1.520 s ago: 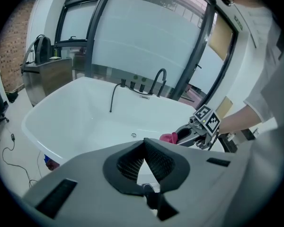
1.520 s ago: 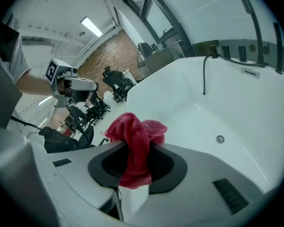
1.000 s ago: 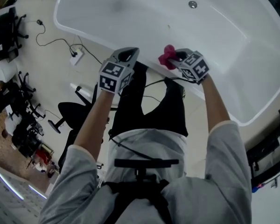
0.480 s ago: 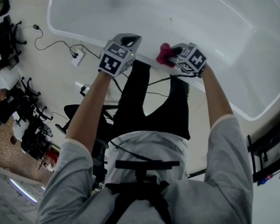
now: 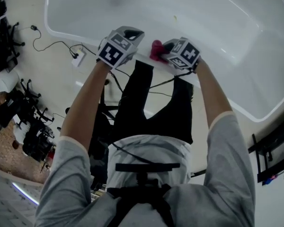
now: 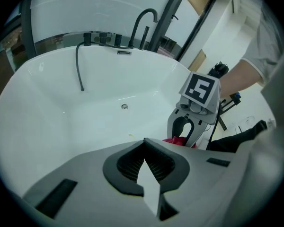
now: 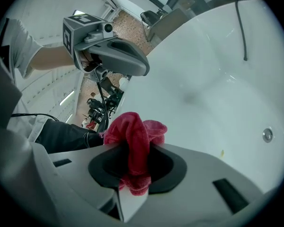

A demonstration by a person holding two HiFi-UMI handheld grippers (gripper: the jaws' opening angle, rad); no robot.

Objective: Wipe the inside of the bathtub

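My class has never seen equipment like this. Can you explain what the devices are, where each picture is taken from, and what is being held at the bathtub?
There is no robot here: a person stands at a white bathtub with a hand-held tool in each hand. One picture comes from a camera on the person's head, looking down. The other two come from cameras riding on the tools themselves. The right gripper has its jaws shut on a red cloth, ready for wiping. The left gripper has its jaws together and holds nothing.
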